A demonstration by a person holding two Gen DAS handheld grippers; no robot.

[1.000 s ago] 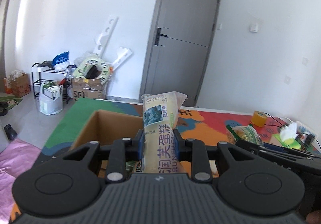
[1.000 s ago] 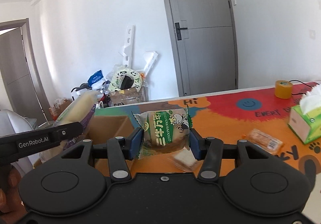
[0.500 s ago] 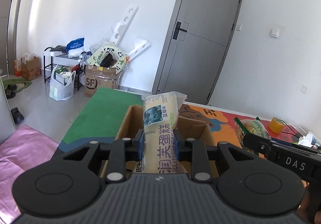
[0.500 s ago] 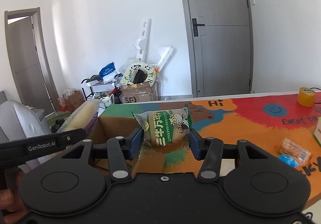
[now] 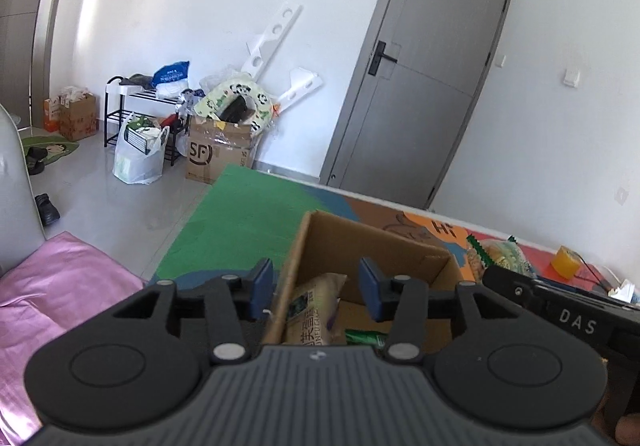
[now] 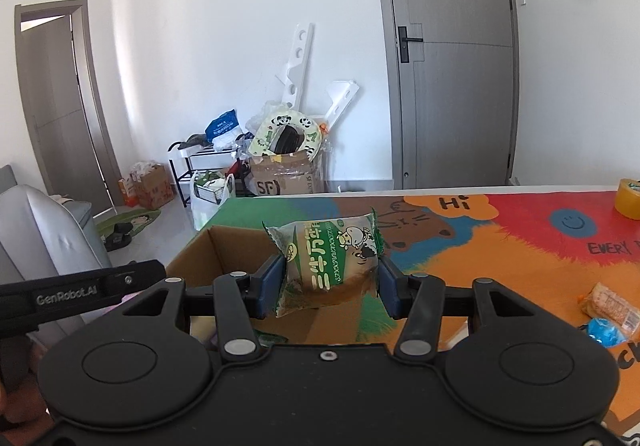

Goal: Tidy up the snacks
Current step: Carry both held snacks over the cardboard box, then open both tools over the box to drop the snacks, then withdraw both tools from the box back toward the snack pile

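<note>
An open cardboard box (image 5: 372, 242) (image 6: 224, 250) stands at the left end of the colourful table. My left gripper (image 5: 316, 288) hovers over it, its jaws opening. The long beige cake packet (image 5: 310, 312) has dropped from between them and leans inside the box, clear of both pads. A green wrapper (image 5: 362, 336) lies beside it in the box. My right gripper (image 6: 332, 286) is shut on a green-and-white bread packet (image 6: 328, 260), held just right of the box. In the left wrist view that same bread packet (image 5: 498, 258) shows at the right.
A yellow tape roll (image 6: 628, 198) sits at the table's far right. An orange snack packet (image 6: 608, 304) and a blue wrapper (image 6: 606, 332) lie at the right. Beyond the table stand a cluttered SF box (image 5: 218, 158), a rack and a grey door (image 6: 452, 58). Pink cloth (image 5: 44, 286) lies at the left.
The left jaws have spread and the long cake packet has fallen from them into the box. Both grippers have shifted left along the table, the right one now beside the box.
</note>
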